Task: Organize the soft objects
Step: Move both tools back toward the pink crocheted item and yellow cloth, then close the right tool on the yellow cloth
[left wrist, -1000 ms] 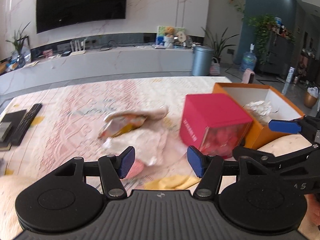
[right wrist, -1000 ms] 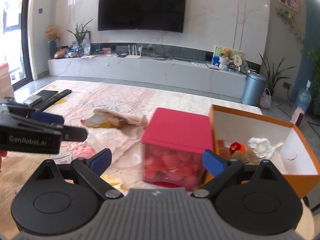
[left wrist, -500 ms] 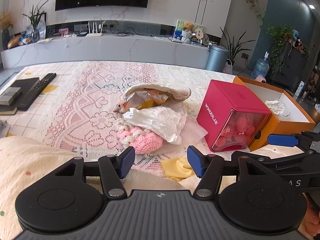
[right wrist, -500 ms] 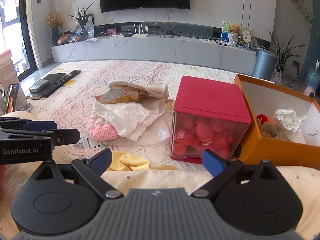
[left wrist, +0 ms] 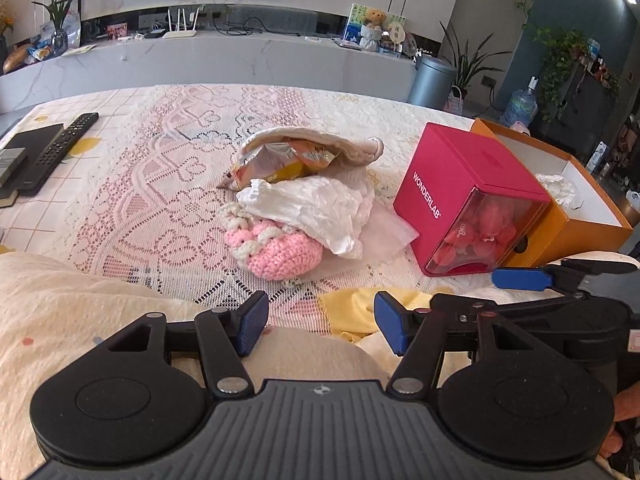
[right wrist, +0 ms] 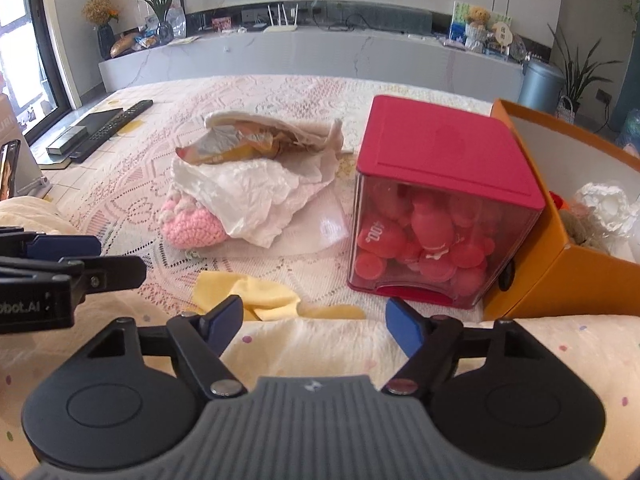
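Approach is the step in hand, as I judge it: both claws hang low over the near edge of the surface (left wrist: 132, 184) with nothing gripped. The left claw (left wrist: 318, 322) stands wide open and empty, its line running towards the pink crochet piece (left wrist: 276, 250). The right claw (right wrist: 314, 322) is closing, yet nothing lies between its pads; the yellow cloth (right wrist: 248, 294) sits just ahead of it on the lace cover.

The soft things lie in a loose heap mid-surface: the crochet piece at the front, a crumpled white bag (left wrist: 316, 210) draped over its far side, and a snack packet (left wrist: 280, 164) tucked under a beige cloth (left wrist: 320, 142) behind. To the right stands a red box (right wrist: 440, 152) with a clear front full of red shapes, touching the orange box (right wrist: 560, 264), which is open and already holds a white crumpled thing (right wrist: 604, 204).

The orange box looks to be the place for the soft things. The next move calls for one claw to reach forward over a single item, the yellow cloth or the crochet piece being nearest, and to pinch it without dragging the bag along.
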Demonstrator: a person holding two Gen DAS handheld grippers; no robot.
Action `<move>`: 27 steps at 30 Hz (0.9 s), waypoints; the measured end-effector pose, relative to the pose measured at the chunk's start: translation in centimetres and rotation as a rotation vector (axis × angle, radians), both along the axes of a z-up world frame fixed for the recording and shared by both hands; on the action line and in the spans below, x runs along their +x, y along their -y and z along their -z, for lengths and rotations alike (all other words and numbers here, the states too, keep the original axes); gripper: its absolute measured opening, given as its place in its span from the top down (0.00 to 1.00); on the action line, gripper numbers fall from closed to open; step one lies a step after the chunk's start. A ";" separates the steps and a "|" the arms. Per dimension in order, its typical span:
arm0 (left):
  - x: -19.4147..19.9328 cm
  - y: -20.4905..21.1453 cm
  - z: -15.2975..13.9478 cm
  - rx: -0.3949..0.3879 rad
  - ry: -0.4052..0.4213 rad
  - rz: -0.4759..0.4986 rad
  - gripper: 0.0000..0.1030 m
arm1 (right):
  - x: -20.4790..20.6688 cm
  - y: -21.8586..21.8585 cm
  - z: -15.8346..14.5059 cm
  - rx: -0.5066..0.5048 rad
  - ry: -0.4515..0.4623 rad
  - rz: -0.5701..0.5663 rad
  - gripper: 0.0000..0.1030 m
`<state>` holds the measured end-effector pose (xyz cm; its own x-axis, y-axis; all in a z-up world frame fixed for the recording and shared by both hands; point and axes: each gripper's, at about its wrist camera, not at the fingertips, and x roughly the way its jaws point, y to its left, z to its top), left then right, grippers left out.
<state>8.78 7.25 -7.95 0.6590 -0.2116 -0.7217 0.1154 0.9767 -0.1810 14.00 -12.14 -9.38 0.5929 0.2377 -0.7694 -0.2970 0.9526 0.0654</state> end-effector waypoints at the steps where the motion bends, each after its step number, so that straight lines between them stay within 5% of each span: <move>1: 0.1 -0.1 0.2 0.001 -0.011 -0.006 0.31 | 0.5 -0.1 0.3 0.004 -0.016 -0.011 0.25; 8: 0.9 0.4 1.0 0.047 -0.068 -0.024 0.32 | 2.5 -2.8 2.9 -0.026 -0.109 -0.100 0.25; 16: 1.3 0.9 1.5 0.092 -0.095 -0.027 0.34 | 2.7 -4.1 5.0 -0.062 -0.115 -0.141 0.25; 22: 1.4 0.9 1.5 0.095 -0.100 -0.027 0.34 | 2.1 -4.2 4.6 -0.079 -0.075 -0.163 0.57; 24: 1.4 0.9 1.5 0.092 -0.099 -0.023 0.34 | 2.2 -4.0 4.5 -0.081 -0.068 -0.160 0.85; 27: 1.6 1.1 1.4 0.070 -0.101 0.014 0.34 | 2.5 -3.1 4.0 -0.031 -0.082 -0.137 0.93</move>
